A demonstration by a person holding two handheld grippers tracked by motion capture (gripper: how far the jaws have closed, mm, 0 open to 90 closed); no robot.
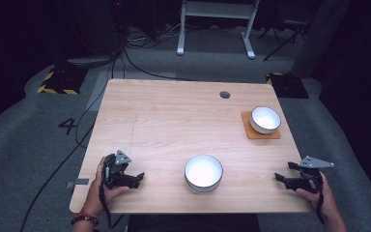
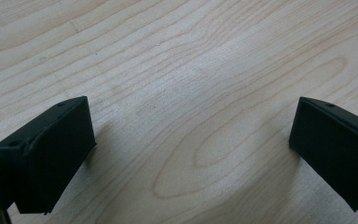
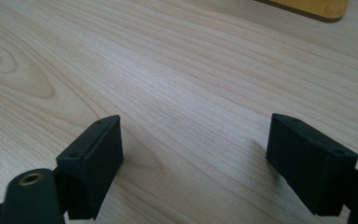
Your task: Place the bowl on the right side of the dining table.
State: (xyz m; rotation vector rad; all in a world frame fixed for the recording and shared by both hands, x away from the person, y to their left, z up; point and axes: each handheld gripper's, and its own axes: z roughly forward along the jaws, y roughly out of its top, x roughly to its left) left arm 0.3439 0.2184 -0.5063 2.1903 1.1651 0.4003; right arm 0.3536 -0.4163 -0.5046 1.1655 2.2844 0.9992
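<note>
Resting on the near edge of the wooden counter (image 1: pixel 174 116), the left hand-held gripper (image 1: pixel 139 177) sits at the near left corner, gripped by the person's left hand (image 1: pixel 101 186), with its grey three-cornered plate on top and its jaws pointing toward the middle. The left gripper view shows those two black jaws spread wide with bare wood grain between them, nothing held. The right hand-held gripper (image 1: pixel 278 178) lies at the near right corner in the person's right hand (image 1: pixel 319 193), jaws pointing inward toward the left. The right gripper view shows them likewise spread wide over bare wood, empty. Between the two grippers, near the front edge and apart from both, stands a white bowl (image 1: pixel 203 173) with a dark rim, upright and apparently empty. A second, smaller white bowl (image 1: pixel 265 119) sits upright on an orange-brown square mat (image 1: pixel 249 133) toward the far right of the counter; a corner of that mat (image 3: pixel 321 8) shows at the top of the right gripper view. A round dark grommet (image 1: pixel 224 94) is set in the counter near the far edge.
</note>
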